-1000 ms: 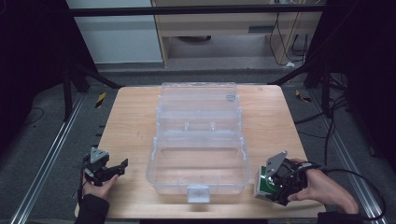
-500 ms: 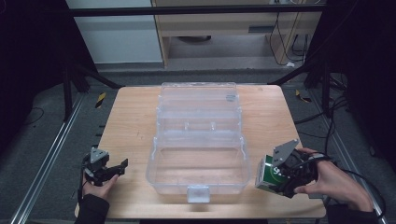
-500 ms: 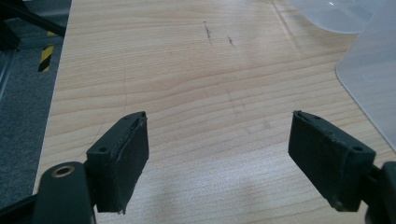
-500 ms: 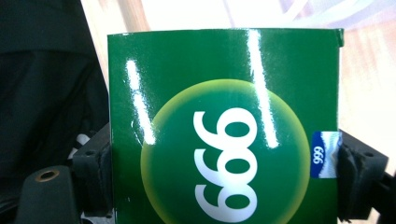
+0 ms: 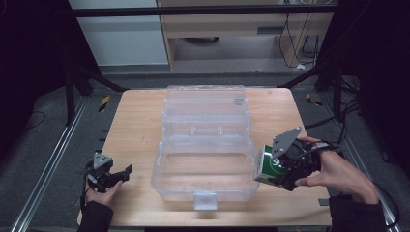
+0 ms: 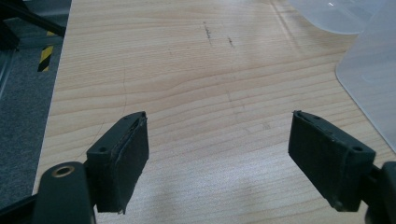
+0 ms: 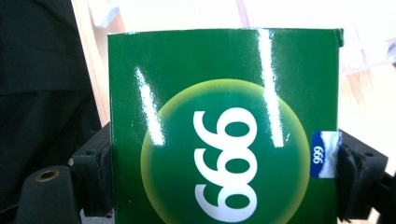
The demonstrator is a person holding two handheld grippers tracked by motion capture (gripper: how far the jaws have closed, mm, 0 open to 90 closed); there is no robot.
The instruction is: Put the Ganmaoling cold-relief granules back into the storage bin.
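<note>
At the frame's centre we see an open clear plastic box (image 5: 205, 154) on the wooden table (image 5: 130, 125). Lower right, our right gripper (image 5: 270, 169) grips a green carton (image 5: 270, 166); lower left, our left gripper (image 5: 121, 175) gapes.

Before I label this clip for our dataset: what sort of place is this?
Probably a lab or recording workspace, not a home. A bare wooden table stands on grey carpet, dark metal frame rails run beside it, and cables hang under a desk behind. The person works with hand-held tongs.

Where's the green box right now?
In the high view the green box is at the table's right side, clamped in the right gripper, just outside the right wall of the open clear plastic case.
</note>
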